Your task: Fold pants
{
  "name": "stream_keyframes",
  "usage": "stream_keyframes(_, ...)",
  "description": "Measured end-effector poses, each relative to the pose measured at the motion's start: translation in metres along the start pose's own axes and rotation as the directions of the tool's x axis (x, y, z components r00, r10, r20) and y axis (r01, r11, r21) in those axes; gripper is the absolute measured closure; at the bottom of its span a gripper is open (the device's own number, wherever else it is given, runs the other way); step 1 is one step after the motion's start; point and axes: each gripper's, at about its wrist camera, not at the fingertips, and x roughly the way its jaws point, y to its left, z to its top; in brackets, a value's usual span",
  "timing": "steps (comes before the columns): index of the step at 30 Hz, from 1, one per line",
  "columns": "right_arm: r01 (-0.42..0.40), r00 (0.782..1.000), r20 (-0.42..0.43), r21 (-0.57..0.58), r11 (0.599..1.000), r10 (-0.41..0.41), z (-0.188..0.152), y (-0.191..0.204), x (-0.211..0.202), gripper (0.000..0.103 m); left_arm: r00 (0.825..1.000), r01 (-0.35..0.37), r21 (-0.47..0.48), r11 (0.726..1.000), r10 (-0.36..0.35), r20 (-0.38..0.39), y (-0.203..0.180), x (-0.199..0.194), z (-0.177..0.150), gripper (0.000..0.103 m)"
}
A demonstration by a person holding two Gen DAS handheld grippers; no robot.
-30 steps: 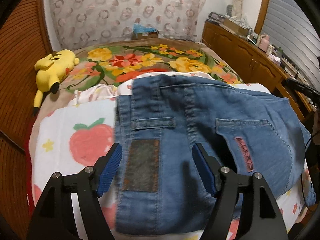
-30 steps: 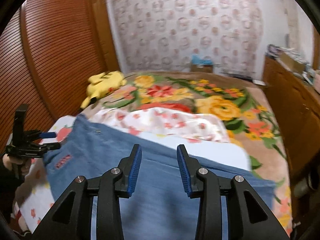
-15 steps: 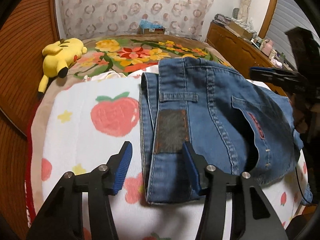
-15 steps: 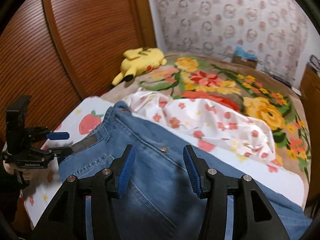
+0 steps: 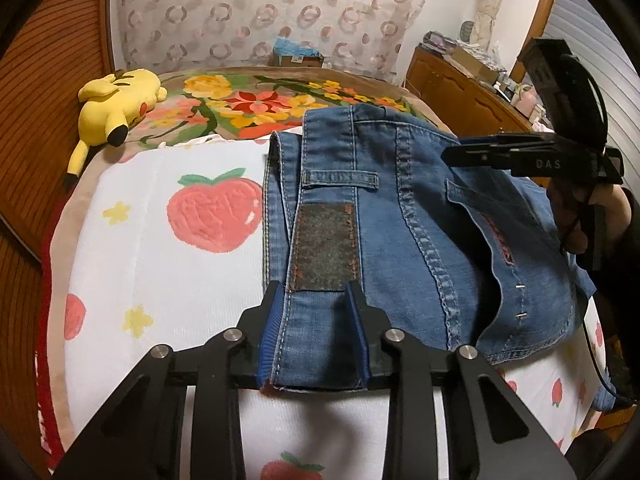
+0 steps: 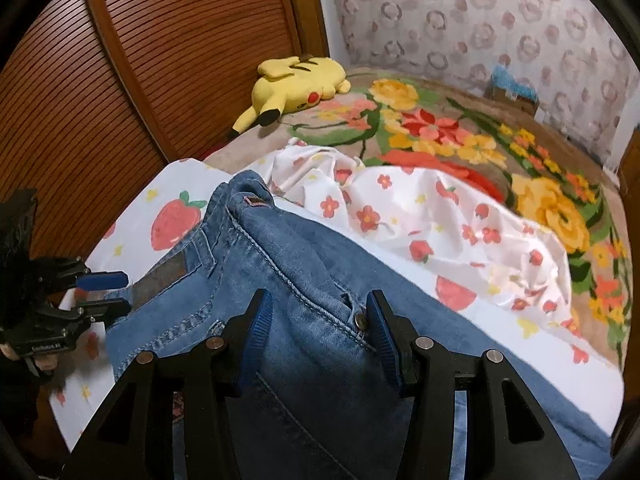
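A pair of blue jeans is lying on a white blanket printed with red fruit and yellow stars, spread over a bed near its foot. The waistband is facing the left gripper, and the dark leather patch on the waistband is sitting just beyond its fingertips. The left gripper's jaws have just been closing, and the waistband corner is now lying between the two blue pads, which are touching the denim on both sides without visibly pinching it flat, so a firm clamp cannot be confirmed. In the right wrist view the same gripper is appearing at the left edge, its jaws stacked one above the other around the edge of the jeans. The right gripper is hovering over the jeans near a metal button; its jaws have just been closing a little but are standing apart, with denim bulging between them and no clear grip. A hand is holding that gripper at the right side of the left wrist view. Behind the jeans a crumpled white floral sheet is lying on a bright flowered blanket, and a yellow plush toy is resting near the slatted wooden wall.
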Motion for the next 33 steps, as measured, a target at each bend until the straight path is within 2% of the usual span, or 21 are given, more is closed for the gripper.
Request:
stream_keyframes(1,-0.002,1.000,-0.004,-0.004,1.000,0.002,0.000,0.001,0.000,0.065,1.000,0.002,-0.004,1.000,-0.002,-0.003,0.001,0.001,0.000,0.070)
stream_keyframes(2,-0.005,1.000,-0.004,-0.007,1.000,0.005,0.001,0.002,0.000,0.068,1.000,0.001,-0.003,1.000,-0.001,-0.004,0.001,0.001,-0.001,0.070)
stream_keyframes(3,-0.011,1.000,0.003,-0.010,1.000,0.011,0.001,0.003,-0.001,0.080,1.000,0.000,-0.002,1.000,0.000,-0.004,0.000,0.001,-0.002,0.070)
stream_keyframes(4,-0.014,1.000,0.013,-0.012,1.000,0.015,0.001,0.005,-0.002,0.087,1.000,-0.001,-0.001,1.000,0.001,-0.004,0.000,0.001,-0.003,0.070)
stream_keyframes(7,-0.008,0.999,0.046,-0.026,1.000,0.009,0.000,0.010,-0.012,0.093,1.000,-0.012,-0.029,1.000,0.011,-0.013,0.004,-0.001,-0.003,0.080)
stream_keyframes(9,0.007,0.998,0.068,-0.041,0.999,-0.004,0.001,0.015,-0.016,0.094,1.000,-0.014,-0.020,1.000,0.014,-0.008,0.004,-0.004,-0.005,0.093)
stream_keyframes(12,0.020,0.995,0.097,-0.055,0.998,-0.015,0.004,0.020,-0.020,0.094,1.000,-0.018,-0.014,1.000,0.018,-0.008,0.003,-0.008,-0.007,0.099)
stream_keyframes(20,0.020,0.990,0.139,-0.103,0.994,-0.005,0.011,0.036,-0.027,0.094,0.998,-0.036,-0.033,0.999,0.038,0.050,0.010,-0.039,-0.012,0.103)
stream_keyframes(24,0.053,0.993,0.115,-0.121,0.991,-0.039,0.008,0.043,-0.015,0.094,0.997,-0.038,-0.050,0.998,0.041,0.066,0.015,-0.049,-0.014,0.102)
stream_keyframes(25,0.059,0.994,0.102,-0.117,0.991,-0.047,0.005,0.041,-0.011,0.094,0.997,-0.039,-0.050,0.998,0.042,0.060,0.015,-0.048,-0.015,0.102)
stream_keyframes(26,0.067,0.994,0.088,-0.107,0.992,-0.057,0.002,0.039,-0.007,0.094,0.997,-0.052,-0.050,0.997,0.055,0.052,0.015,-0.047,-0.015,0.097)
stream_keyframes(28,0.077,0.995,0.067,-0.082,0.994,-0.071,-0.004,0.032,-0.001,0.094,0.997,-0.068,-0.039,0.997,0.070,0.046,0.013,-0.044,-0.015,0.081)
stream_keyframes(29,0.071,0.996,0.064,-0.069,0.995,-0.067,-0.008,0.030,0.000,0.094,0.997,-0.064,-0.034,0.997,0.065,0.041,0.012,-0.041,-0.015,0.068)
stream_keyframes(30,0.070,0.996,0.062,-0.060,0.996,-0.066,-0.011,0.028,0.000,0.090,0.998,-0.051,-0.032,0.998,0.052,0.037,0.011,-0.038,-0.016,0.060)
stream_keyframes(33,0.077,0.995,0.067,-0.052,0.996,-0.074,-0.020,0.026,-0.008,0.084,0.999,-0.033,-0.033,0.999,0.034,0.027,0.008,-0.030,-0.014,0.060)
